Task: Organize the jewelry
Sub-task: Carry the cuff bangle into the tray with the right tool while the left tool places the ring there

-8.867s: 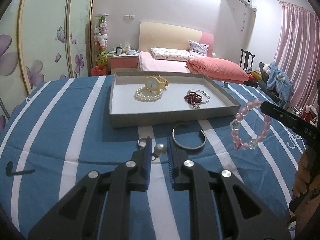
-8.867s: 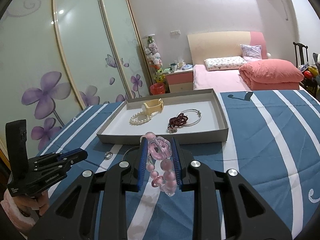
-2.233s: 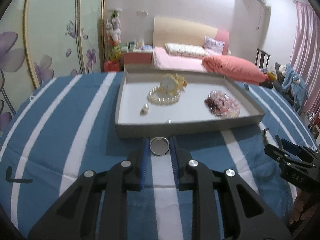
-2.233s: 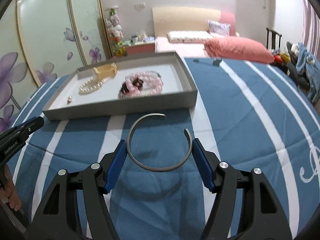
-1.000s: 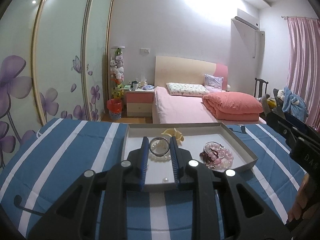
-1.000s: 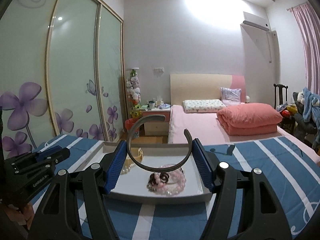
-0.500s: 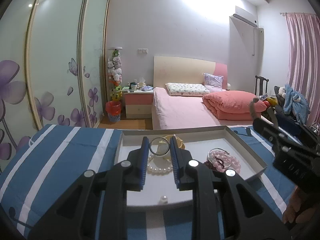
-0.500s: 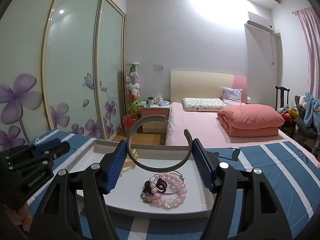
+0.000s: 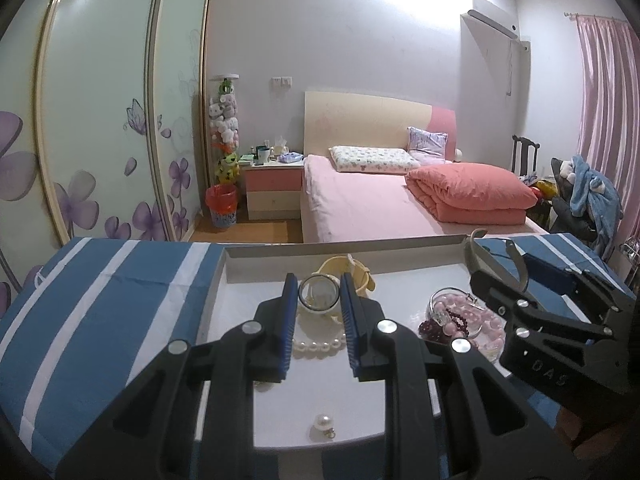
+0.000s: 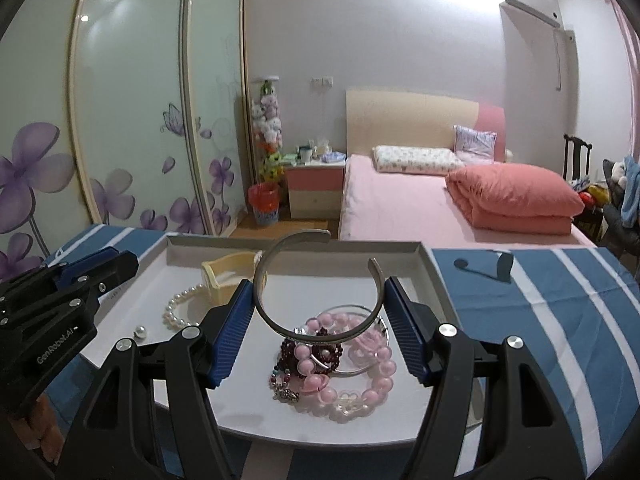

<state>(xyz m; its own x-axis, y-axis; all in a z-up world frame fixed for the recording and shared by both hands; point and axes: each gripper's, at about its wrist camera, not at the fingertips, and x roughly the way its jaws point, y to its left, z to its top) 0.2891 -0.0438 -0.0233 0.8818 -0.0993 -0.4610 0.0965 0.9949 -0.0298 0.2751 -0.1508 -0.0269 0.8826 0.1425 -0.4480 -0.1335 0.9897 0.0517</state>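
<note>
While both grippers hang over the grey tray (image 9: 420,246), the blue striped cloth (image 9: 100,292) fills the lower left of the left wrist view and the pink bed (image 10: 404,208) crosses the middle of the right wrist view. At the centre of the right wrist view, the right gripper (image 10: 320,300) has its jaws clamped on the open silver bangle (image 10: 316,280), which stands upright between the blue pads (image 10: 234,330) with its gap at the top. Directly below the bangle, the pink bead bracelet (image 10: 360,376) lies heaped with the dark red bracelet (image 10: 312,354). At the centre of the left wrist view, the left gripper (image 9: 319,298) pinches the silver ring (image 9: 319,300) upright at its fingertips. The pearl bracelet (image 9: 318,344) and yellow watch (image 9: 348,274) lie under and behind the ring. A loose pearl earring (image 9: 323,423) sits at lower centre.
</note>
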